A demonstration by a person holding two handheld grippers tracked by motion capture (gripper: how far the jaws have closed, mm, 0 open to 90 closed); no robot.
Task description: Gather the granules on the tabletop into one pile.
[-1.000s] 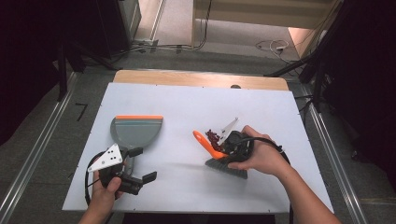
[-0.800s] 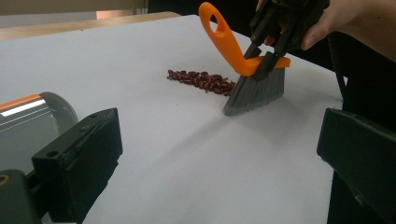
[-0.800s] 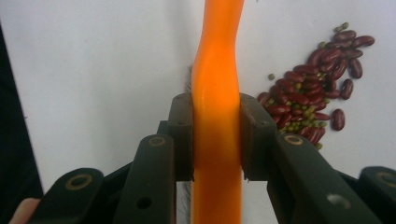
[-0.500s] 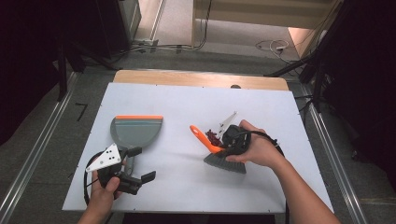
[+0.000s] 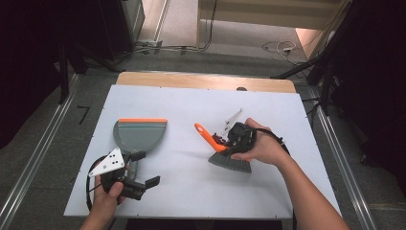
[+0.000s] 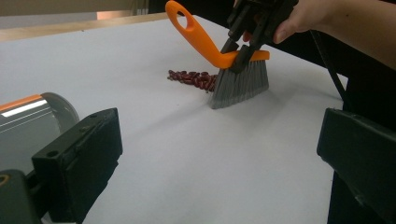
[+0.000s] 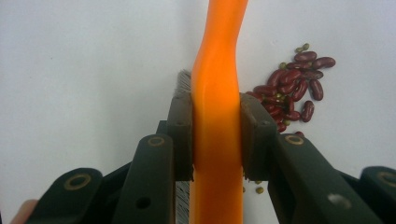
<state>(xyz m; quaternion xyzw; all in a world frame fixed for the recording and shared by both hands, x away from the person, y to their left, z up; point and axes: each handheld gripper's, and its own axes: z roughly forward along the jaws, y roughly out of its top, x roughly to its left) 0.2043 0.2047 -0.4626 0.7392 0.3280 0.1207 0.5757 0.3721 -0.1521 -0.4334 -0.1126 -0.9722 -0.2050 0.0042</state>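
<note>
Right gripper (image 7: pixel 215 135) clamps orange brush handle (image 7: pixel 217 88), frame centre, 2 black jaws pressing either side. Red beans (image 7: pixel 292 93) piled right of handle on white table (image 7: pixel 84 60). Grey bristles (image 7: pixel 183 79) at left.

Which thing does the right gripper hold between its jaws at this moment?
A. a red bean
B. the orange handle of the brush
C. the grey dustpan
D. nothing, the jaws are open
B: in the right gripper view, both jaws of the right gripper press on the orange handle of the brush, beside the beans.
</note>
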